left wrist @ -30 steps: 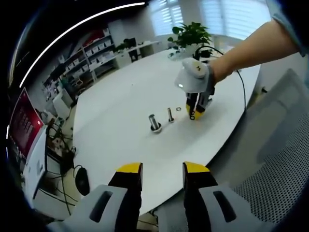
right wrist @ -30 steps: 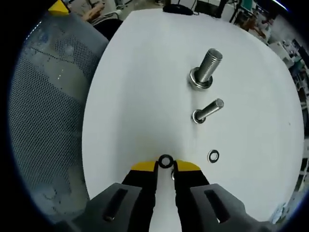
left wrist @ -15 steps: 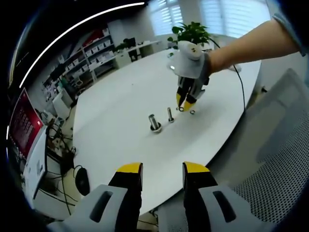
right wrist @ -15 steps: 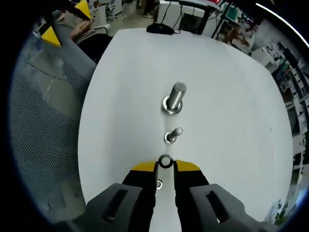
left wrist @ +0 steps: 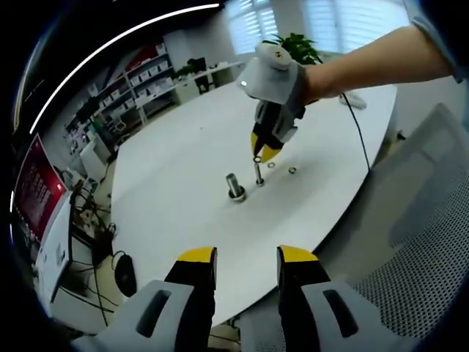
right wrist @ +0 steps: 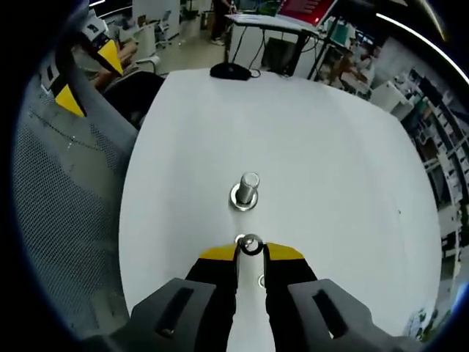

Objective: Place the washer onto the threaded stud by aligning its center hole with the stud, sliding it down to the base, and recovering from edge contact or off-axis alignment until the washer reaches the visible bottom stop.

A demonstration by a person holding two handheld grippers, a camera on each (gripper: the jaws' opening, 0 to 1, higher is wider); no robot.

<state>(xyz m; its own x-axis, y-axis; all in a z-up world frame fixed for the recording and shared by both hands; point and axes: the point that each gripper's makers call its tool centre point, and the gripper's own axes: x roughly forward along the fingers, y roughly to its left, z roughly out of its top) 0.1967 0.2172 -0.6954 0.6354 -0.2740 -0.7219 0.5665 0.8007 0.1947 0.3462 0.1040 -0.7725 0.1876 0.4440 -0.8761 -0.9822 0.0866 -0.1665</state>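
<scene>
My right gripper (right wrist: 250,254) is shut on a small dark washer (right wrist: 250,246), pinched edge-on between its yellow tips. The washer hangs right over the thin threaded stud (left wrist: 259,176), whose top just peeks out beside the washer (right wrist: 239,240). A thicker bolt (right wrist: 245,192) stands upright just beyond on the white table (right wrist: 330,161). From the left gripper view, the right gripper (left wrist: 258,155) reaches down from a person's arm, with its tips just above the thin stud. My left gripper (left wrist: 245,255) is open and holds nothing, low at the table's near edge.
Two loose washers (left wrist: 271,166) (left wrist: 292,170) lie right of the stud, and one (right wrist: 261,281) shows between the right jaws. A grey mesh chair (right wrist: 66,220) flanks the table. A mouse (right wrist: 229,71), a plant (left wrist: 293,45) and a cable (left wrist: 364,132) sit at the table's ends.
The right gripper has carried the washer away from the loose washers, up and across to just above the thin stud. The left gripper has stayed still and open.
</scene>
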